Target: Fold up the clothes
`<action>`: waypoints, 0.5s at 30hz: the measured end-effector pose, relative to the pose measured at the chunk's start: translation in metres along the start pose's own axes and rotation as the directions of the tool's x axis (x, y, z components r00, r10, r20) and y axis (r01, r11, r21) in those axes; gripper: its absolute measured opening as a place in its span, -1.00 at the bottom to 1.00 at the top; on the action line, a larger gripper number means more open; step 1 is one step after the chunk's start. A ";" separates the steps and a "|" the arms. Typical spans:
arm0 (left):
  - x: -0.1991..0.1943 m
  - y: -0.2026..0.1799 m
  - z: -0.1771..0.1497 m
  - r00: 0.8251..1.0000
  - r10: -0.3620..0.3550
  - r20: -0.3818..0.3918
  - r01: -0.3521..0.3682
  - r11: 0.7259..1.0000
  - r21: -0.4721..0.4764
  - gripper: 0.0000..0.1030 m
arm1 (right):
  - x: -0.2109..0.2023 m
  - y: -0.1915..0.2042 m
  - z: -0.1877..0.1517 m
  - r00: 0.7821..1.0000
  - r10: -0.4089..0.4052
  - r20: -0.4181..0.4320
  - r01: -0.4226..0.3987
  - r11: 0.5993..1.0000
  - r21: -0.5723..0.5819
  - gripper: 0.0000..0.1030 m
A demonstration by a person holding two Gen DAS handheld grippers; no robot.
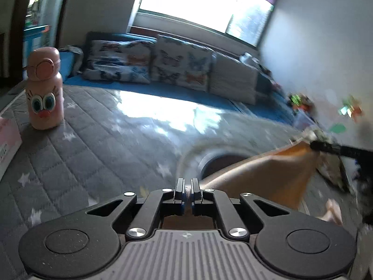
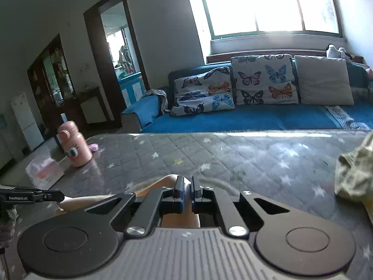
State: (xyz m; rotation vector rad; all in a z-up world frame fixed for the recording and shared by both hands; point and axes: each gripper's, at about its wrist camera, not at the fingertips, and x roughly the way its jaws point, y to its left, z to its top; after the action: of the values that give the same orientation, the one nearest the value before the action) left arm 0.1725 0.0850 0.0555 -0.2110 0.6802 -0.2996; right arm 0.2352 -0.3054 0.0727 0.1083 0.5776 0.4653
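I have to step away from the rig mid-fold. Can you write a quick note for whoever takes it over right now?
Left gripper: shut on the tan garment.
Right gripper: shut on the same garment, at another edge.
The garment hangs stretched between both grippers above the grey quilted mat. A second, patterned garment lies to the right.
Done: garment picked up. Left: fold it and lay it down, then the patterned one.

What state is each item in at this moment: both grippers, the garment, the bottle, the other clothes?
Left gripper: shut on the tan garment.
Right gripper: shut on the tan garment.
Tan garment: lifted, stretched between both grippers.
Pink bottle: upright, lid closed.
Patterned clothes: crumpled, unfolded, on the quilted mat.
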 end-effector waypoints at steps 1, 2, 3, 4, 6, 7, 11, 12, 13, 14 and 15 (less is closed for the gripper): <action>-0.003 -0.002 -0.006 1.000 -0.009 -0.013 0.009 1.000 0.012 -0.90 | -0.009 -0.001 -0.008 1.000 0.002 -0.009 -0.002 1.000 0.001 -0.91; -0.006 -0.004 -0.016 0.999 -0.023 -0.035 0.024 0.999 0.022 -0.90 | -0.017 -0.003 -0.017 1.000 0.003 -0.021 -0.003 1.000 0.005 -0.91; -0.008 -0.006 -0.024 0.998 -0.036 -0.054 0.038 0.999 0.028 -0.90 | -0.025 -0.005 -0.026 0.999 0.003 -0.035 -0.002 1.000 0.010 -0.91; -0.010 -0.008 -0.032 0.996 -0.044 -0.080 0.047 0.998 0.040 -0.90 | -0.030 -0.006 -0.035 0.998 0.002 -0.055 -0.002 1.000 0.017 -0.91; -0.010 -0.013 -0.046 0.990 -0.040 -0.135 0.051 0.995 0.080 -0.91 | -0.036 -0.008 -0.052 0.995 0.002 -0.102 0.001 1.000 0.031 -0.91; -0.010 -0.015 -0.052 0.987 -0.043 -0.156 0.058 0.994 0.097 -0.91 | -0.038 -0.008 -0.063 0.991 0.000 -0.135 0.004 0.999 0.035 -0.91; -0.023 -0.022 -0.056 0.987 -0.050 -0.150 0.069 0.990 0.123 -0.88 | -0.038 -0.005 -0.088 0.980 -0.020 -0.200 0.025 0.999 0.021 -0.91; -0.027 -0.024 -0.054 0.990 -0.050 -0.133 0.066 0.990 0.124 -0.86 | -0.038 -0.005 -0.090 0.979 -0.020 -0.203 0.025 0.999 0.022 -0.91; -0.031 -0.026 -0.049 0.993 -0.046 -0.108 0.060 0.990 0.131 -0.83 | -0.039 -0.005 -0.089 0.980 -0.016 -0.197 0.022 0.999 0.027 -0.91; -0.032 -0.029 -0.042 0.996 -0.032 -0.082 0.043 0.990 0.133 -0.77 | -0.040 -0.005 -0.088 0.981 -0.013 -0.193 0.019 0.999 0.028 -0.91; -0.033 -0.031 -0.036 0.998 -0.018 -0.056 0.025 0.991 0.134 -0.49 | -0.042 -0.004 -0.088 0.982 -0.013 -0.187 0.017 1.000 0.022 -0.91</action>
State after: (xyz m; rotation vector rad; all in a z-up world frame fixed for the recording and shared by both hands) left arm 0.1188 0.0639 0.0566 -0.0813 0.7092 -0.3720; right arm 0.1575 -0.3306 0.0197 0.0833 0.7680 0.4569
